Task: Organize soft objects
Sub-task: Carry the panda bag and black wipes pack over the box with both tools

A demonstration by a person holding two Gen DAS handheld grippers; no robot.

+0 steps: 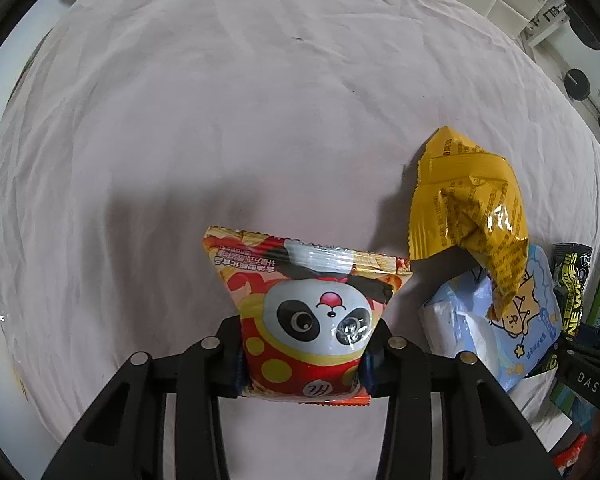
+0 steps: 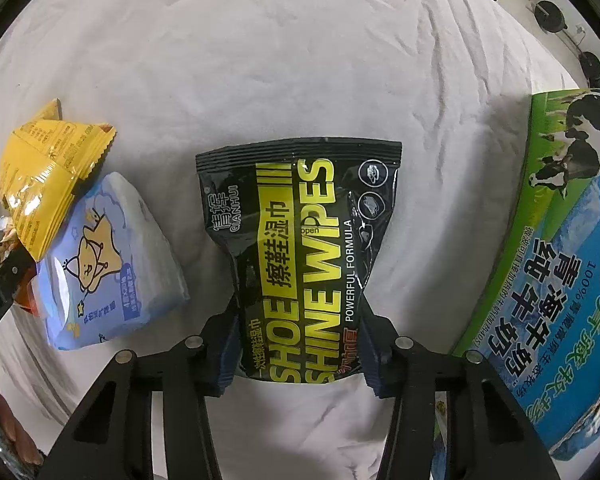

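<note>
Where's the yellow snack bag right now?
The yellow snack bag lies on the bedsheet at right in the left wrist view, propped on the light blue tissue pack, beside the left gripper.

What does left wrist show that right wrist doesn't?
Left wrist only: the left gripper shut on the panda snack bag.

Right wrist only: the right gripper shut on the black shoe wipes pack, seen in full, and the cow-print milk carton face-on.

Both: the yellow snack bag leaning on the light blue tissue pack, all on the wrinkled white sheet. Left wrist catches only an edge of the wipes pack.
</note>
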